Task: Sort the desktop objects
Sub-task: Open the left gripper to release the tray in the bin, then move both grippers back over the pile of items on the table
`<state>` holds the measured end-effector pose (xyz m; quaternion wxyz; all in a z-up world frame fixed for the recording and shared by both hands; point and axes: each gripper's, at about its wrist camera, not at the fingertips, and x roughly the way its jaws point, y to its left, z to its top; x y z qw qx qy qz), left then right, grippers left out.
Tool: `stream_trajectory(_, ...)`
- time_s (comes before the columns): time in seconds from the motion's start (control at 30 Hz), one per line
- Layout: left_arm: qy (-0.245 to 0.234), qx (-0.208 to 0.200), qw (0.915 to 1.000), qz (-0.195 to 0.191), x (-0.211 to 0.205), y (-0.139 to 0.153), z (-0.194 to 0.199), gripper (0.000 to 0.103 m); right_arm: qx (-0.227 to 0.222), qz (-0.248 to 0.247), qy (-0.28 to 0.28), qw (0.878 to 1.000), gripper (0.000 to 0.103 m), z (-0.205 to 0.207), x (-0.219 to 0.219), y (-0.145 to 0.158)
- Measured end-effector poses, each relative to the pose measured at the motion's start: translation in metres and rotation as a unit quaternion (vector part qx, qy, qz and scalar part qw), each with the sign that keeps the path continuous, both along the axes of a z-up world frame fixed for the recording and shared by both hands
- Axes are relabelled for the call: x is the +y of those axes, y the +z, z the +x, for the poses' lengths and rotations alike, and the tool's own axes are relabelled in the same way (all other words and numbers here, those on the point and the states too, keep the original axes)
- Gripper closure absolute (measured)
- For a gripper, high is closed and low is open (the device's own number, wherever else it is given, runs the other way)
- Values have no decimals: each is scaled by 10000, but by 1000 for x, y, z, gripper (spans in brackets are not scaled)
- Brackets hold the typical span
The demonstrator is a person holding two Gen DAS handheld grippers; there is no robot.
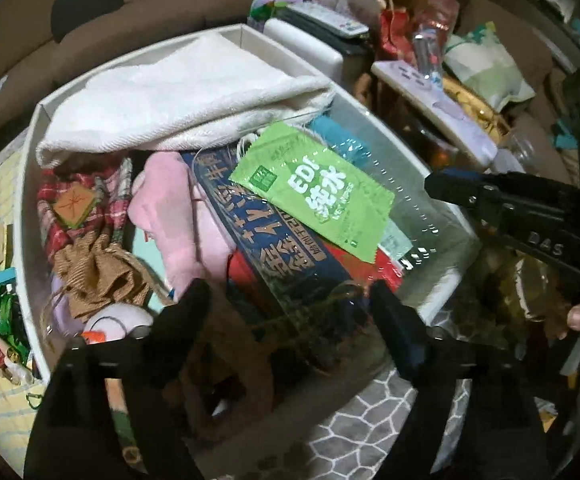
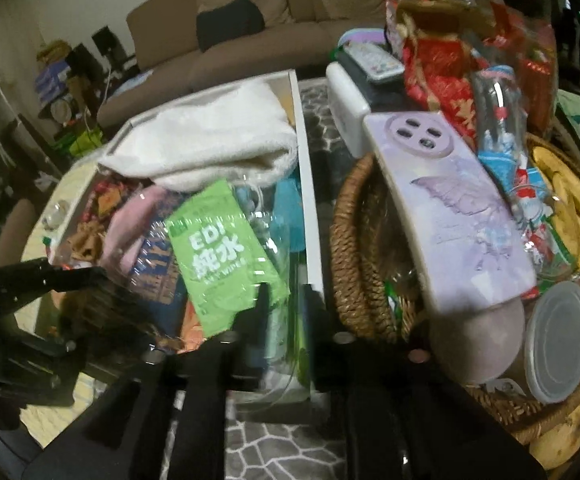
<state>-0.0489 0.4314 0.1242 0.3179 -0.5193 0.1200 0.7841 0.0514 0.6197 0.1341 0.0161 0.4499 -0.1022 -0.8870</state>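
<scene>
A white box point(image 1: 30, 184) holds a white towel point(image 1: 186, 92), a pink cloth point(image 1: 178, 216), a plaid cloth point(image 1: 78, 208), a blue printed packet point(image 1: 274, 248) and a green wet-wipes pack point(image 1: 313, 188). A clear plastic sheet point(image 1: 401, 200) lies over the box's right side. My left gripper point(image 1: 290, 312) is open above the box's near end, holding nothing. My right gripper point(image 2: 286, 300) has its jaws close together on the clear plastic sheet point(image 2: 258, 232) at the box's right wall point(image 2: 309, 208). It also shows in the left wrist view point(image 1: 433, 184).
A wicker basket point(image 2: 353, 240) right of the box holds a lilac butterfly case point(image 2: 461, 216), snack bags, a lidded cup point(image 2: 557, 336) and bananas point(image 2: 569, 200). A white block point(image 2: 345, 108) and remote point(image 2: 373, 60) lie behind. A brown sofa point(image 2: 250, 40) stands beyond. A patterned mat point(image 1: 369, 424) lies near.
</scene>
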Motion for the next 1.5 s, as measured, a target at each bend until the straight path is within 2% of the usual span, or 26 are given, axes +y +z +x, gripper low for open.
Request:
stream_trajectory(0.03,0,36,10000,2,-1,3,2,17,54,16,-52,10000,51,2,0,4)
stream_trajectory(0.07,6,82,10000,5,-3,7,3,16,149,46,-125,9998,45,7,0,11)
stream_trajectory(0.17,93,211,9996,148,-16,23,9,11,261,54,-194,9995,44,14,0,23)
stream_trajectory(0.27,215,424,9983,345,-41,42,19,1,359,-14,-184,9992,44,21,-7,35)
stream_trajectory(0.37,410,683,9959,436,-69,58,28,0,534,7,-96,9985,44,30,-25,47)
stream_trajectory(0.4,500,774,9946,474,-83,64,31,0,563,-8,-45,9984,41,33,-35,50)
stream_trajectory(0.5,740,961,9911,553,-119,77,38,0,586,-21,57,9983,20,40,-63,58)
stream_trajectory(0.57,892,1080,9885,572,-140,83,44,0,716,-96,205,9972,17,46,-86,64)
stream_trajectory(0.63,1069,1246,9850,534,-165,89,49,0,800,-6,259,9965,3,49,-105,68)
stream_trajectory(0.67,1131,1320,9834,518,-175,90,51,0,889,91,262,9957,0,52,-117,71)
stream_trajectory(0.77,1412,1458,9777,539,-213,92,55,0,1173,298,419,9918,0,58,-153,79)
stream_trajectory(0.9,1774,1456,9719,523,-265,83,54,0,1176,334,681,9902,0,56,-193,80)
stream_trajectory(1.0,2049,1391,9666,664,-302,69,53,0,1194,256,877,9886,0,54,-221,77)
stream_trajectory(1.1,2288,1247,9617,855,-339,50,50,0,1237,-22,1064,9866,0,50,-246,73)
stream_trajectory(1.27,2716,1062,9535,763,-386,4,41,0,1323,-569,1275,9813,1,42,-284,66)
stream_trajectory(1.3,2799,992,9515,797,-393,-5,38,0,1352,-619,1321,9800,4,39,-294,63)
stream_trajectory(1.37,2971,903,9468,845,-406,-20,31,0,1445,-576,1359,9784,17,36,-310,58)
stream_trajectory(1.43,3154,822,9400,1004,-419,-34,22,0,1447,-492,1443,9777,36,33,-330,47)
stream_trajectory(1.5,3301,718,9333,1219,-429,-46,14,0,1414,-432,1552,9768,46,29,-351,31)
